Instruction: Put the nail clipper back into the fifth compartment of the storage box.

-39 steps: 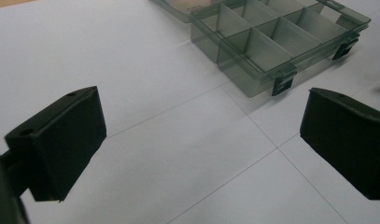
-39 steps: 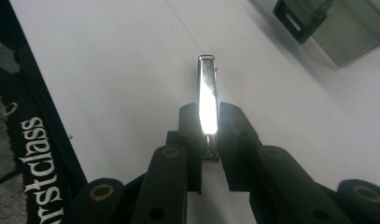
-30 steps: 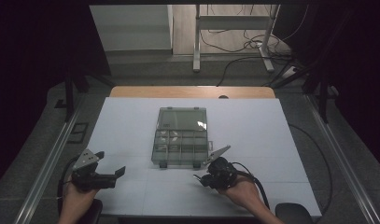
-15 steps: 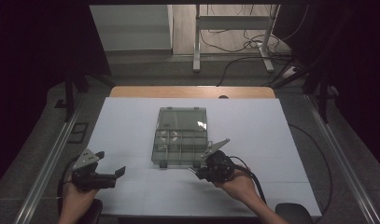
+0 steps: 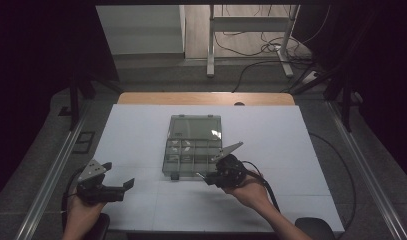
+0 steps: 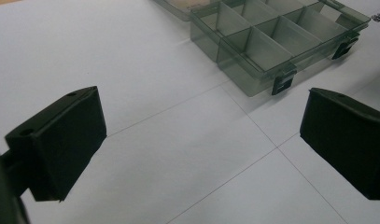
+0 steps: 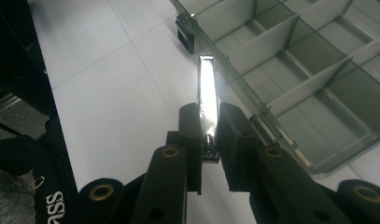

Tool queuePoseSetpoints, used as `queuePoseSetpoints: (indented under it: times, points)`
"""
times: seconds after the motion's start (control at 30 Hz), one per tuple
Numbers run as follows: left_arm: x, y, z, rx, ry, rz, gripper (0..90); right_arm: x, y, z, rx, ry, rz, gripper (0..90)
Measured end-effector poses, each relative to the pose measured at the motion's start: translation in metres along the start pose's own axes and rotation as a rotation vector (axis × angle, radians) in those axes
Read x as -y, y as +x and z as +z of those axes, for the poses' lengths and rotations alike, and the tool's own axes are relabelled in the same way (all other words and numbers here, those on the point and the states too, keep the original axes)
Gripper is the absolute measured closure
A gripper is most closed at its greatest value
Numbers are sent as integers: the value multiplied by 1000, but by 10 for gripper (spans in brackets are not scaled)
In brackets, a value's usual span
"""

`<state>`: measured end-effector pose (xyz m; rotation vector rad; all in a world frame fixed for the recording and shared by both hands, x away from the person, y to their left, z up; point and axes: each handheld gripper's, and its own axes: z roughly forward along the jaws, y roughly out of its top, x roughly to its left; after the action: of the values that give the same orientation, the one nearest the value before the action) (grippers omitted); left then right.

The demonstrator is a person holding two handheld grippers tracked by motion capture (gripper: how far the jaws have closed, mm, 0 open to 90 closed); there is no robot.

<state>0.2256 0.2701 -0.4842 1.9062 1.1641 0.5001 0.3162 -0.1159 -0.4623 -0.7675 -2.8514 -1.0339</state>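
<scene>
Nearest the person, the left gripper [image 5: 122, 186] is resting low over the white table [image 5: 141, 135] at the near left, its jaws standing wide apart with nothing between them; in the left gripper view the two black pads [image 6: 66, 140] are framing bare table, with the near corner of the box beyond them. To the right and a little farther in, the right gripper [image 5: 203, 176] is hovering at the near right corner of the compartment box [image 5: 193, 147], its jaws clamping a slim shiny metal nail clipper [image 7: 207, 98]; in the right gripper view the clipper is sticking out forward between the pads, its tip lying just beside the box's front wall and close to a dark latch [image 7: 185, 35]. The box is sitting open near the middle of the table, its clear lid [image 5: 196, 127] lying back on the far side; its divided cells are looking empty, as far as can be told.
</scene>
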Motion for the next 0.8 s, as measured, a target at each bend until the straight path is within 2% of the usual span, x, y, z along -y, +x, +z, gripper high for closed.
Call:
queuePoseSetpoints:
  times: [0.5, 0.8]
  points:
    - [0, 0, 0, 2, 2, -3, 10, -15, -3, 6, -6, -32, -15, 789]
    - [0, 1, 0, 4, 4, -4, 10, -21, -6, 12, -5, -44, -7, 789]
